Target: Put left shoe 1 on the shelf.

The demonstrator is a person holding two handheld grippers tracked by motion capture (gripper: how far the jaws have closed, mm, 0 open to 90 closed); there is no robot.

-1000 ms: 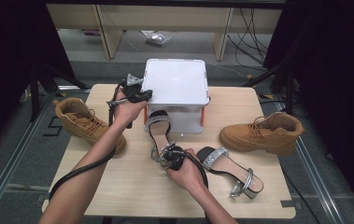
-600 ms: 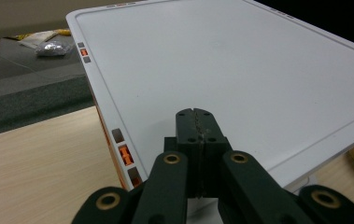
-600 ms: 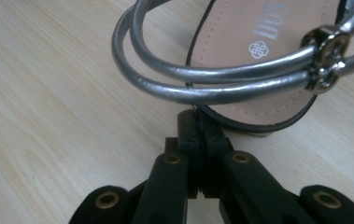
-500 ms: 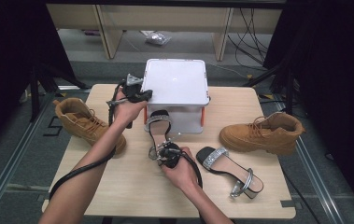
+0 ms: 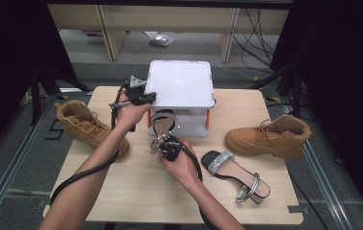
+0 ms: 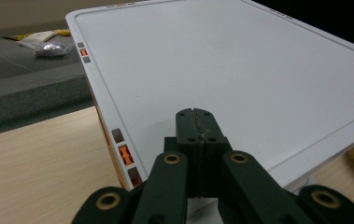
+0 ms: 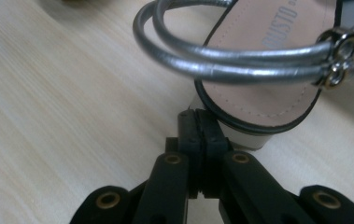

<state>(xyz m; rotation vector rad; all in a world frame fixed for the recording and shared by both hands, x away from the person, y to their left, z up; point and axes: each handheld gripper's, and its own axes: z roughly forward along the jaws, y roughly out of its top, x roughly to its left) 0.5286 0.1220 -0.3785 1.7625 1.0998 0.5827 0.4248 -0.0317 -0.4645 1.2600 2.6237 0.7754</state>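
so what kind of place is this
Probably a lab or recording room, not a home: a light wooden table stands between black curtains, with loose cables on the grey carpet behind and plain wooden desks.

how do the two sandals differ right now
The sandal by the box lies lengthwise toward the white box, heel at the right gripper; the other sandal lies slantwise on open table. The first touches shut jaws; the second lies untouched. Both have silver straps and black-edged soles.
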